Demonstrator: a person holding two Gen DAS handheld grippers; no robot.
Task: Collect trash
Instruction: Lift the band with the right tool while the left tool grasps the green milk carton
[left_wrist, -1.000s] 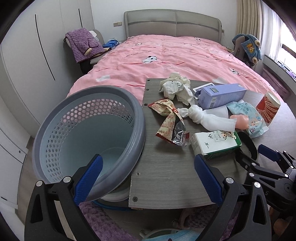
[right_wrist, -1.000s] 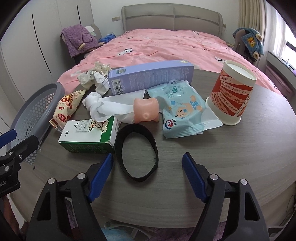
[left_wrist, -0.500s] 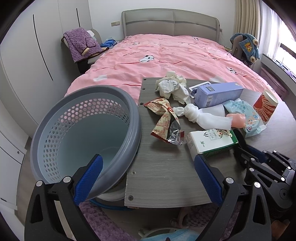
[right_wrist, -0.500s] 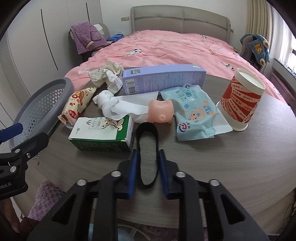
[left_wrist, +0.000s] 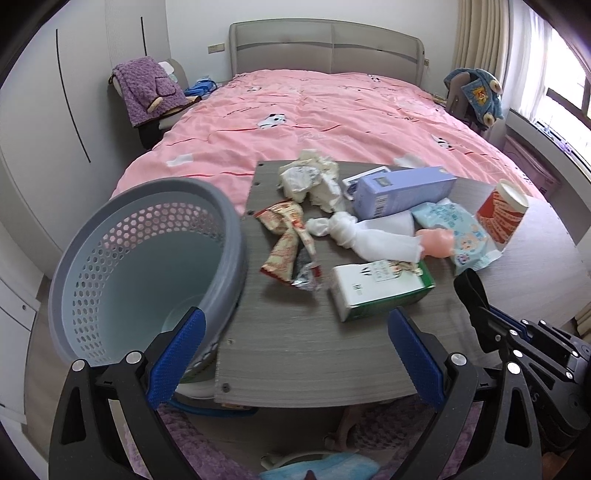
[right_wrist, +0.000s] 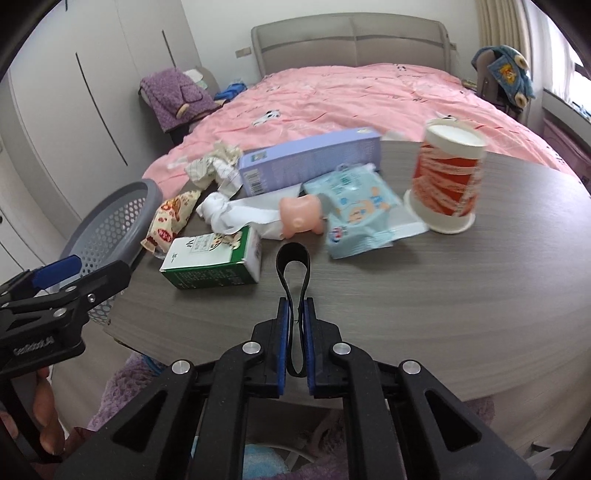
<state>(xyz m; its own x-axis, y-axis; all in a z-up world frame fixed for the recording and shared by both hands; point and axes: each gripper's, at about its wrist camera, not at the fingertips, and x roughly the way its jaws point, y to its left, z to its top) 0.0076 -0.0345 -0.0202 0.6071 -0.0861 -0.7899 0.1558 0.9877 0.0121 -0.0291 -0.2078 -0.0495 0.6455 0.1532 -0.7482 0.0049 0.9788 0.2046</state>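
My right gripper (right_wrist: 295, 310) is shut on a black elastic band (right_wrist: 293, 258), squeezed into a narrow loop that sticks out just above the grey table (right_wrist: 443, 295). The left wrist view shows the same band (left_wrist: 471, 286) and right gripper (left_wrist: 491, 317) at the right. My left gripper (left_wrist: 295, 325) is open over the table's near edge, nothing between its fingers. A grey and blue perforated basket (left_wrist: 221, 206) stands tilted at the table's left edge. Trash on the table: a milk carton (right_wrist: 210, 258), a snack wrapper (right_wrist: 170, 221), crumpled paper (right_wrist: 214, 166) and a red paper cup (right_wrist: 447, 184).
Also on the table are a purple box (right_wrist: 310, 158), a blue wipes pack (right_wrist: 358, 206), a knotted white cloth (right_wrist: 236, 214) and a pink pig toy (right_wrist: 299, 214). A pink bed (left_wrist: 332, 122) lies behind. A hand (right_wrist: 44, 413) holds the left gripper.
My right gripper went from open around the black band to shut on it, flattening the ring into a narrow loop, and rose a little. The left gripper stayed open and nearly still.
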